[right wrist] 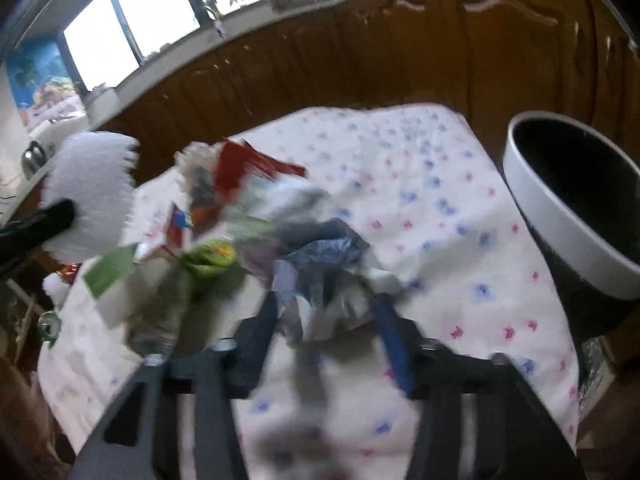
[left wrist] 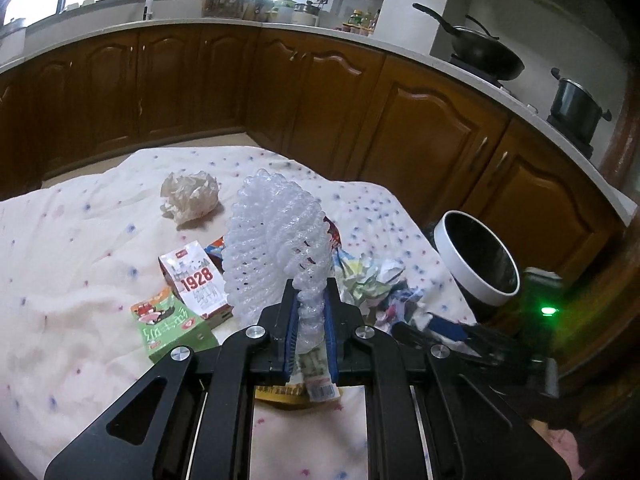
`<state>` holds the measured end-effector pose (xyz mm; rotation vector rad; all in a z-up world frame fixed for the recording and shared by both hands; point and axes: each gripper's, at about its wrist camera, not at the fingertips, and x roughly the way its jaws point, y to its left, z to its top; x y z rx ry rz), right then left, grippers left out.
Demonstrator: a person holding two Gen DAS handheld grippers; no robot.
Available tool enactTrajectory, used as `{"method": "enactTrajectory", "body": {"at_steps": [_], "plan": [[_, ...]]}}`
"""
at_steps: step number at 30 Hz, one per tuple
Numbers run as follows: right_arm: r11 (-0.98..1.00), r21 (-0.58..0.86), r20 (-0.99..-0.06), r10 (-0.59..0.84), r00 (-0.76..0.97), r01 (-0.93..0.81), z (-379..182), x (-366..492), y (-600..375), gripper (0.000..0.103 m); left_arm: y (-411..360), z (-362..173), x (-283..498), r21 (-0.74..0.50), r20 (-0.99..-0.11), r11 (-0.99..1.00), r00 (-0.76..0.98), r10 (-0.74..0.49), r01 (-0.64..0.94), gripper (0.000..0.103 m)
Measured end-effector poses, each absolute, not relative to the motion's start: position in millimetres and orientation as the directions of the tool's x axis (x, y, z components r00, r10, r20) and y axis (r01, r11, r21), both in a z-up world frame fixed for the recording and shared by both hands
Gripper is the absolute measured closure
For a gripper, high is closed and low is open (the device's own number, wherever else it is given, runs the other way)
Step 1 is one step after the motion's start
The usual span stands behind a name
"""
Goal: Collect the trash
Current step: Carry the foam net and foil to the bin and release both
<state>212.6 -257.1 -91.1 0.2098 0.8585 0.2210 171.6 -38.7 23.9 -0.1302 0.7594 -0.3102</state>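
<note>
The left gripper (left wrist: 311, 312) is pinched nearly shut on the narrow tail of a white foam net (left wrist: 272, 240), which stands up above the table like a fan. The hold is only on that thin twisted end, so the net could slip out or flop sideways on the way to the bin (left wrist: 476, 260), which waits just off the table's right edge with its mouth tipped toward the table.

The right gripper (right wrist: 326, 320) is blurred. Its fingers stand partly apart around a crumpled paper wad (right wrist: 324, 264), and I cannot tell whether the pads actually press on it. If they are loose, the wad could drop back onto the spotted cloth (left wrist: 80, 240) or miss the bin.

More trash lies on the table: 2 cartons, one marked 1928 (left wrist: 196, 284) and a green one (left wrist: 172, 328), plus a crumpled tissue (left wrist: 190, 198) farther back. The 2 grippers work close together, so they could knock each other.
</note>
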Motion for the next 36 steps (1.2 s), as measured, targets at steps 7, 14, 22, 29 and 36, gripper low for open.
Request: {"method": "enactTrajectory", "body": {"at_steps": [7, 14, 22, 29, 36], "plan": [[0.939, 0.323, -0.666, 0.311, 0.678, -0.114, -73.3, 187.5, -279.9, 0.072, -47.1, 27.3, 165.0, -0.235, -0.649, 0.935, 0.673, -0.354, 0.265, 0.093], [0.931, 0.353, -0.616, 0.308, 0.725, -0.095, -48.7, 161.3, -311.8, 0.074, -76.8, 35.6, 156.6, -0.258, -0.629, 0.901, 0.647, -0.431, 0.349, 0.093], [0.94, 0.339, -0.569, 0.237, 0.787, -0.038, -22.0, 139.9, -350.7, 0.074, -120.6, 38.4, 150.6, -0.254, -0.625, 0.864, 0.608, -0.489, 0.434, 0.093], [0.942, 0.335, -0.545, 0.168, 0.821, 0.029, -9.7, 131.3, -390.6, 0.074, -154.3, 40.0, 153.2, -0.266, -0.626, 0.826, 0.563, -0.54, 0.497, 0.093], [0.937, 0.335, -0.532, 0.103, 0.84, 0.098, -2.0, 138.6, -429.1, 0.074, -200.4, 46.6, 163.4, -0.252, -0.626, 0.784, 0.523, -0.579, 0.567, 0.093]]}}
